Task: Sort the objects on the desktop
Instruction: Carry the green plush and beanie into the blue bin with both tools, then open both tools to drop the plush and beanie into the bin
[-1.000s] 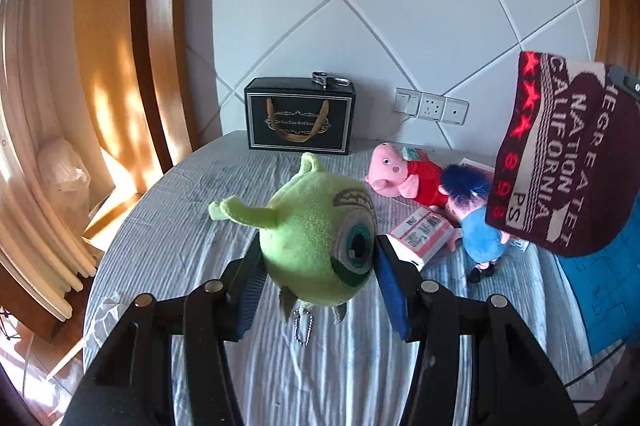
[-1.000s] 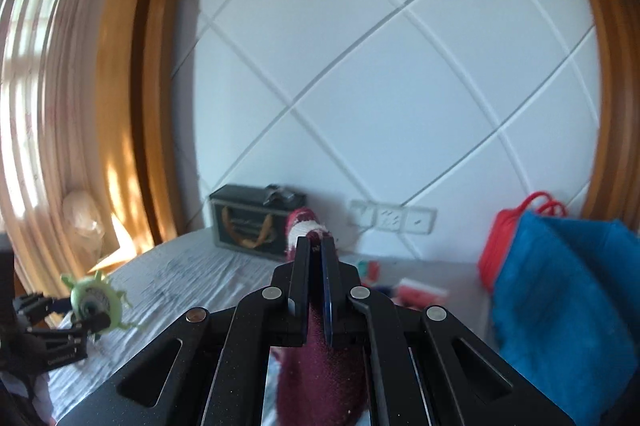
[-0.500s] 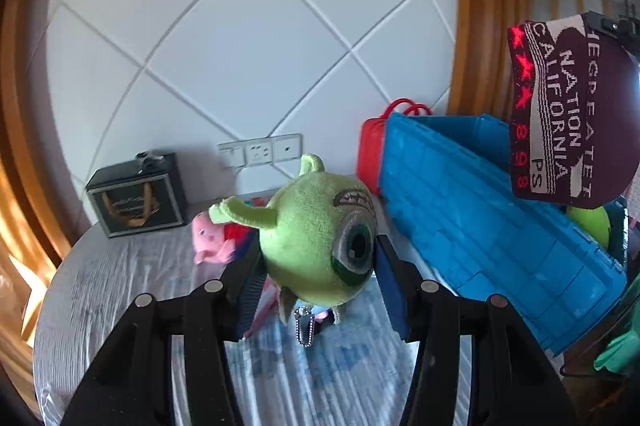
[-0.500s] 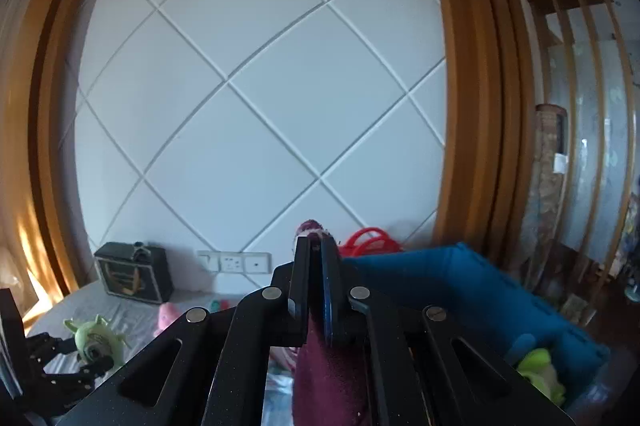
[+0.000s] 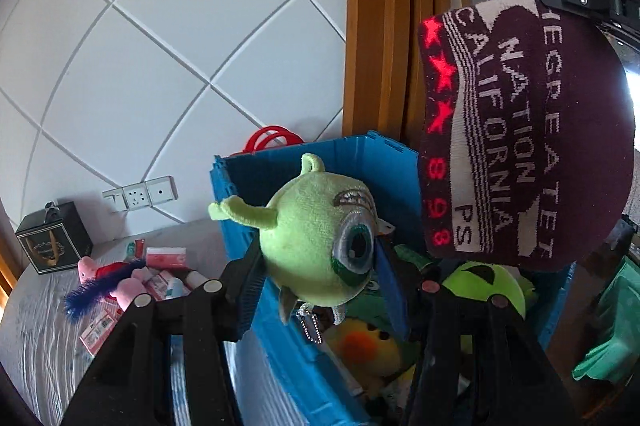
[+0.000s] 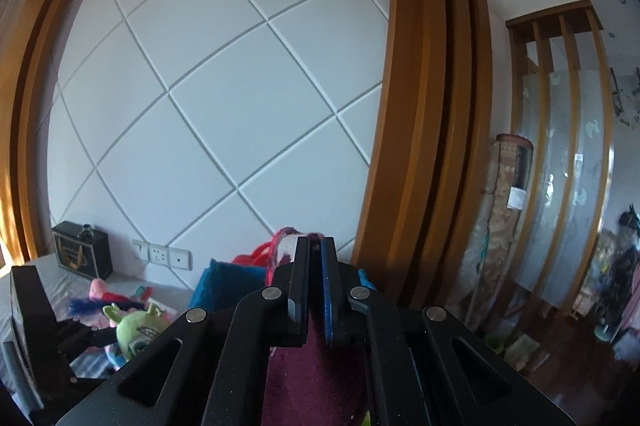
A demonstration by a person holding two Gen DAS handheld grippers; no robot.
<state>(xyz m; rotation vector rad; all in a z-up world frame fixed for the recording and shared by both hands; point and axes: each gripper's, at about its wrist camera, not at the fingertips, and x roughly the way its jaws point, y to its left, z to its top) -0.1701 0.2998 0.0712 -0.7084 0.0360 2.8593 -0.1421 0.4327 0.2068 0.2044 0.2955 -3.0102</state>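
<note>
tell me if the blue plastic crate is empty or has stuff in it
Not empty. The blue plastic crate already holds soft toys: a yellow plush with an orange patch and a bright green plush.

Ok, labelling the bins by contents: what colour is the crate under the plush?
Bright blue crate, clearest in the left wrist view.

left: I am swinging my left gripper (image 5: 320, 258) with the green one-eyed plush (image 5: 320, 242) away from the table (image 5: 36, 338) until it is hanging over the blue crate (image 5: 280, 342) | right: I am carrying the maroon knit cap (image 5: 528, 137) in my right gripper (image 6: 316, 266) across to above the same crate
</note>
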